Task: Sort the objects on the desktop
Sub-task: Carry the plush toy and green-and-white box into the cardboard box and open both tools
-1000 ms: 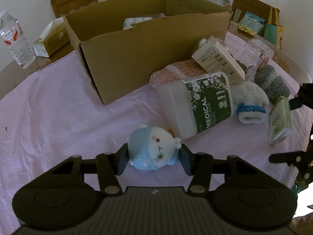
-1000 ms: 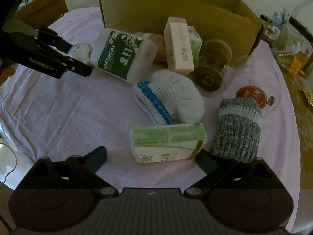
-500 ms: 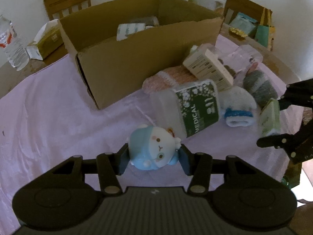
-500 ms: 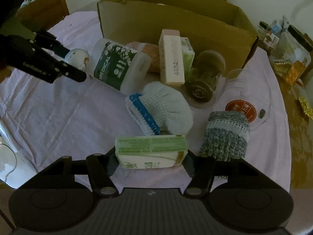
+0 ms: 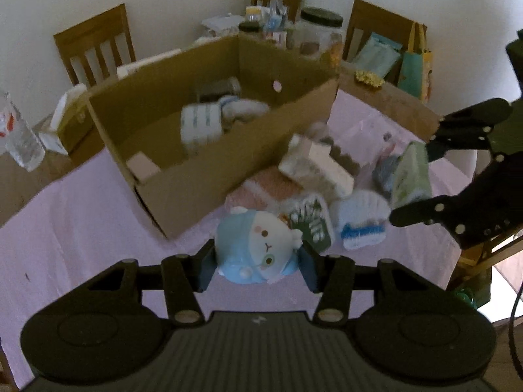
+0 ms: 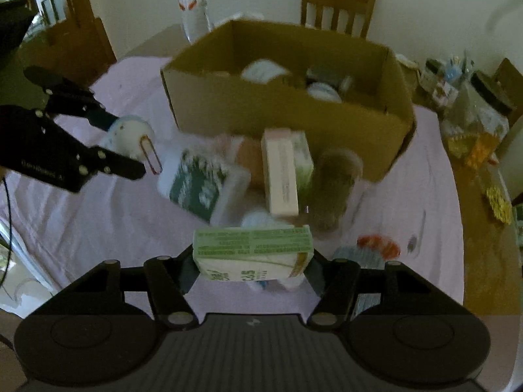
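- Cardboard box [image 5: 228, 150] sits open-topped ahead of both grippers on the pink cloth [image 5: 65, 222], and it's already got stock inside: a white pack with blue print [image 5: 201, 124], a small pale box [image 5: 143, 165] in the near corner, and some blurred light and dark items further back.
- Left gripper [image 5: 256, 258] is clamped on the blue-and-white plush toy [image 5: 256, 248], pads pressing both sides, toy lifted clear of the cloth, just short of the box's near corner.
- Right gripper [image 6: 251, 266] has just been closing and now pinches the green-and-white carton [image 6: 251, 254] end to end, held level off the table, the box straight ahead beyond the clutter.
- Between that carton and the box wall: a clear tub with a green label [image 6: 202, 186] lying on its side, an upright pink-and-white carton [image 6: 281, 173], a blurred jar [image 6: 336, 192] beside it.
- Ahead of the left gripper, right of the toy, a white-and-blue knitted piece [image 5: 362, 219].
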The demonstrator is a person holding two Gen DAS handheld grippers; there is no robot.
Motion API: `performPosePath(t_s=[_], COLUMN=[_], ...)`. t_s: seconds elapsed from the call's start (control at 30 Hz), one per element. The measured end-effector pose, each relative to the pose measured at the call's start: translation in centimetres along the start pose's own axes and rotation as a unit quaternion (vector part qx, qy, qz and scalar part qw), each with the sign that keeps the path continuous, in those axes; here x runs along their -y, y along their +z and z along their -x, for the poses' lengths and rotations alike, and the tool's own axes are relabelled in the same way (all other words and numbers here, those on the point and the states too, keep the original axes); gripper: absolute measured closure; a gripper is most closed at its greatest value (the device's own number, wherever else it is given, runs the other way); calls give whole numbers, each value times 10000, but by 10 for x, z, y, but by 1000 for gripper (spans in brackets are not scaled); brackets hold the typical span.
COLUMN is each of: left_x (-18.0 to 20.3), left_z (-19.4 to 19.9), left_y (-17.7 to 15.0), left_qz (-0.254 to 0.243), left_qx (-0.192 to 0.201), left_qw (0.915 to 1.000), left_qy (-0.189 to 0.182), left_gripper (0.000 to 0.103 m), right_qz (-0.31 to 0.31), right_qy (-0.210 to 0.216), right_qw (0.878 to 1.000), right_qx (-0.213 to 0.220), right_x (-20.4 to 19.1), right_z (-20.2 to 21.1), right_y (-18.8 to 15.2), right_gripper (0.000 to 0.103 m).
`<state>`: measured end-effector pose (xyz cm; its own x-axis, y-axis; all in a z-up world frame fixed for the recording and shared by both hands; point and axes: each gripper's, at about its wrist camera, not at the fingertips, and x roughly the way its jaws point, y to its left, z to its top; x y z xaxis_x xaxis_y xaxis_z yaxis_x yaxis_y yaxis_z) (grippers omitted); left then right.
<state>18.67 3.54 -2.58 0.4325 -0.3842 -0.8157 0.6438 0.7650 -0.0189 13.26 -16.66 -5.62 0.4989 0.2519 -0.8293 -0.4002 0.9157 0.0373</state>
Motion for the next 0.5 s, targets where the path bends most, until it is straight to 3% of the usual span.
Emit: performPosePath(t_s=[0.5], left_x=[-19], left_z=[11], left_y=[73], left_qz=[221], left_qx=[288], left_qw=[9979], left_qy=[532], left_gripper=[51], right_qz=[600], right_qy=[269], right_qw=[9964], right_qx=[536], right_x=[30], right_z=[12], right_y=[72], right_gripper=[34])
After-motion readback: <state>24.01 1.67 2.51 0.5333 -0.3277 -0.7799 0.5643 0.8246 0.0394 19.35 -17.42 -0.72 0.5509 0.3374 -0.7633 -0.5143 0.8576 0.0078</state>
